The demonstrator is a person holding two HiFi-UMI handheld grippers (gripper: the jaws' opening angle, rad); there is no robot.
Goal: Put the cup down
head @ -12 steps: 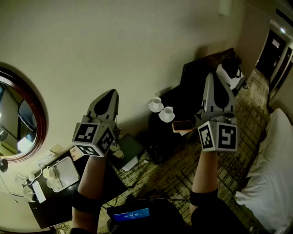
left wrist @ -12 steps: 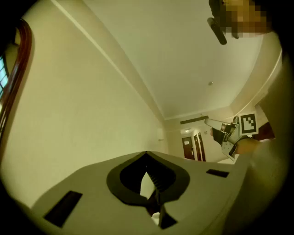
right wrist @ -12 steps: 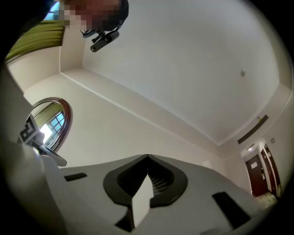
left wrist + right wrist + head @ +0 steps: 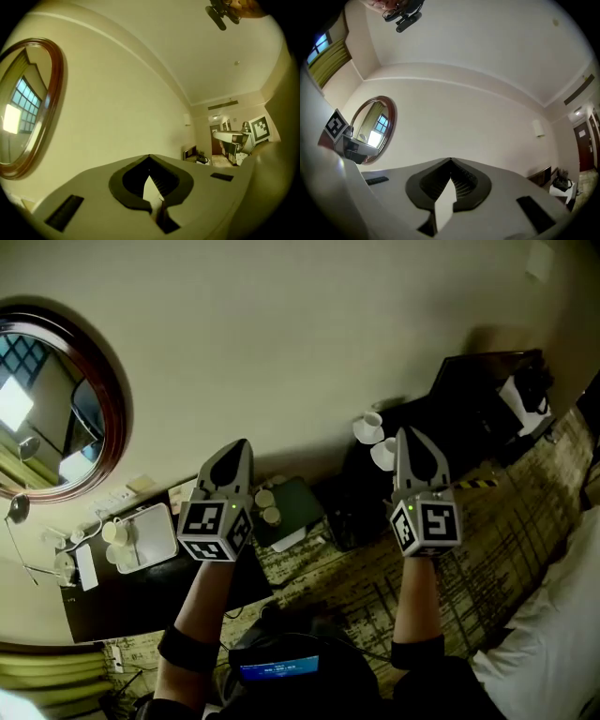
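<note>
Beige wall fills the background. The round mirror [image 4: 58,399] mounted on it is the reference for every position below.

**Layout**
- Directly below the mirror, a dark desk [image 4: 131,601] carries a white tray [image 4: 159,542].
- The tray cup [image 4: 114,532] stands upright on the tray, at the edge nearest the mirror.
- Far to the right of the mirror, the saucer cups [image 4: 370,426] stand upright on a dark cabinet [image 4: 361,507].

**Gripper state**
- The left gripper [image 4: 238,448] is raised in front of the wall, right of the mirror. Its jaws are fully together with nothing between them.
- The right gripper [image 4: 409,435] is raised further right of the mirror. Its jaws are also fully together and empty.

**Assessment**
- Neither gripper carries a cup, and every cup in view rests on furniture. The set-down step therefore reads as either finished or not yet under way.
- The right gripper is nearer the saucer cups, which lie just on the mirror side of its tip and lower.
- The left gripper is nearer the tray cup, which lies toward the mirror and downward.
- Both grippers point roughly level at the wall, while each cup's long axis is vertical. Reaching either cup would require a downward pitch.
- The height gap between grippers and cups cannot be judged.
</note>
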